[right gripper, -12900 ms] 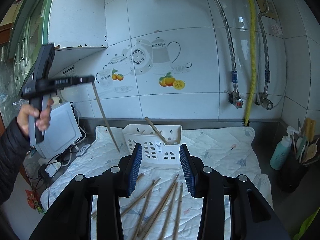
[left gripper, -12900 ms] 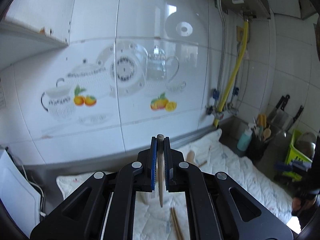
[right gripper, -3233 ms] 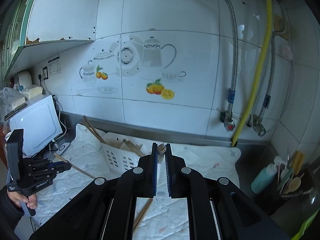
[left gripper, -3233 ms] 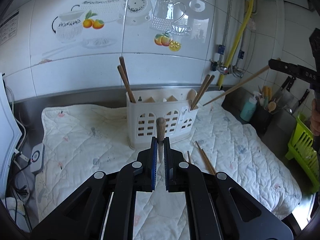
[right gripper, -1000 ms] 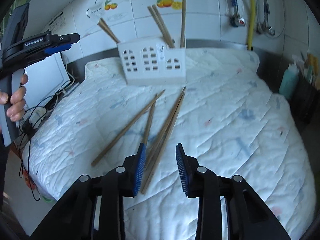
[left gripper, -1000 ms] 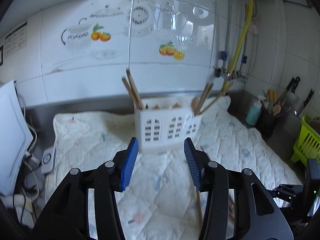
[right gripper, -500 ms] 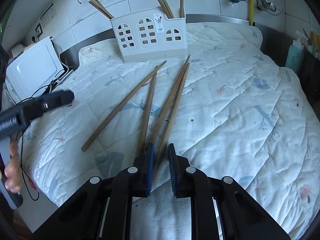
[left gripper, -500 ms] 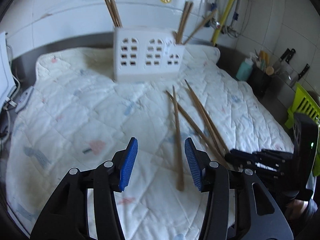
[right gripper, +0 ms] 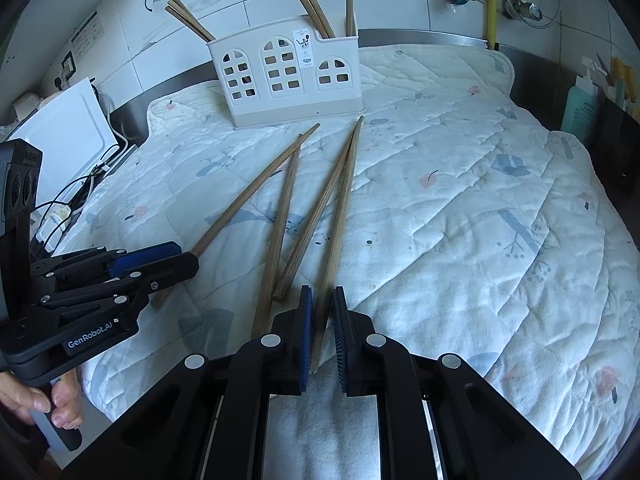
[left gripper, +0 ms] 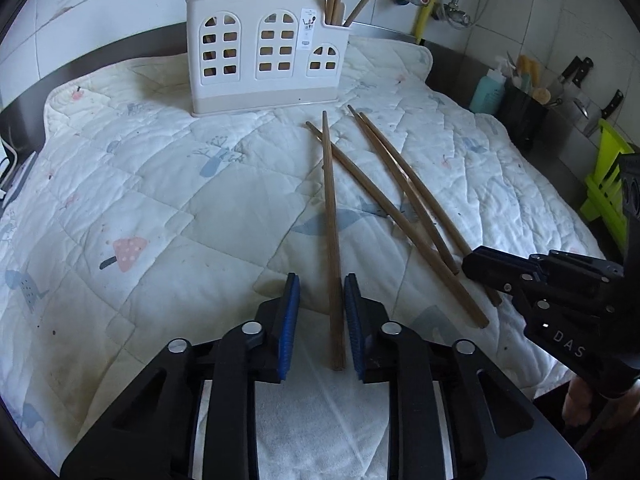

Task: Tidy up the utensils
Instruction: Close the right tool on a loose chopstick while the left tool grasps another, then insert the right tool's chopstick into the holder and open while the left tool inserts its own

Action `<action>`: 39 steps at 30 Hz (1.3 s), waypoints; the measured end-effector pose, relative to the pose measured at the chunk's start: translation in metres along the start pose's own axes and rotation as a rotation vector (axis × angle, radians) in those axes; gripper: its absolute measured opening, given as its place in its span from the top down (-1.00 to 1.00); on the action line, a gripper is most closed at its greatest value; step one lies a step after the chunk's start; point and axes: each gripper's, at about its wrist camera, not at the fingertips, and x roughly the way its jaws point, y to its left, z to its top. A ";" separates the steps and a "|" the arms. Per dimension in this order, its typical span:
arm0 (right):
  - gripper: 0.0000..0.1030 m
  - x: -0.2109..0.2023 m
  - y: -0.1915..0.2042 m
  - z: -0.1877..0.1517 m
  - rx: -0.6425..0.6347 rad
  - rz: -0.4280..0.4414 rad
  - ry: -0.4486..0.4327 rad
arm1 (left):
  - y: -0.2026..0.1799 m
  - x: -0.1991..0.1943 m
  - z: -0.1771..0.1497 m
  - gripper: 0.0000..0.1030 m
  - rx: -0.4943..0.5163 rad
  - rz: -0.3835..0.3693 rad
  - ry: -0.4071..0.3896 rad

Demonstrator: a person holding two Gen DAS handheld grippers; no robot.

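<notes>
Several wooden chopsticks lie loose on a quilted mat (left gripper: 160,208) in front of a white utensil holder (left gripper: 264,52) that has more chopsticks standing in it. My left gripper (left gripper: 322,316) is low over the mat and its jaws are closing. The near end of one chopstick (left gripper: 329,200) lies between them, close to the right pad, with a gap on the left. My right gripper (right gripper: 320,320) is shut on the near end of another chopstick (right gripper: 340,208), the rightmost of the loose ones. Each gripper shows in the other's view, the left gripper (right gripper: 188,264) and the right gripper (left gripper: 480,264).
A teal bottle (left gripper: 486,88), a dark pot of tools (left gripper: 524,116), knives and a green rack (left gripper: 604,176) stand to the right of the mat. A white appliance (right gripper: 68,136) with cables sits to the left. A tiled wall with pipes rises behind the holder (right gripper: 288,76).
My left gripper has sunk toward the mat and its jaws have narrowed around a chopstick end. My right gripper's jaws have closed on a chopstick and dropped slightly.
</notes>
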 end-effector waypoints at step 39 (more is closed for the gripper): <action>0.87 -0.101 0.001 0.060 -0.134 -0.038 -0.285 | 0.023 -0.055 0.046 0.91 -0.021 -0.059 -0.191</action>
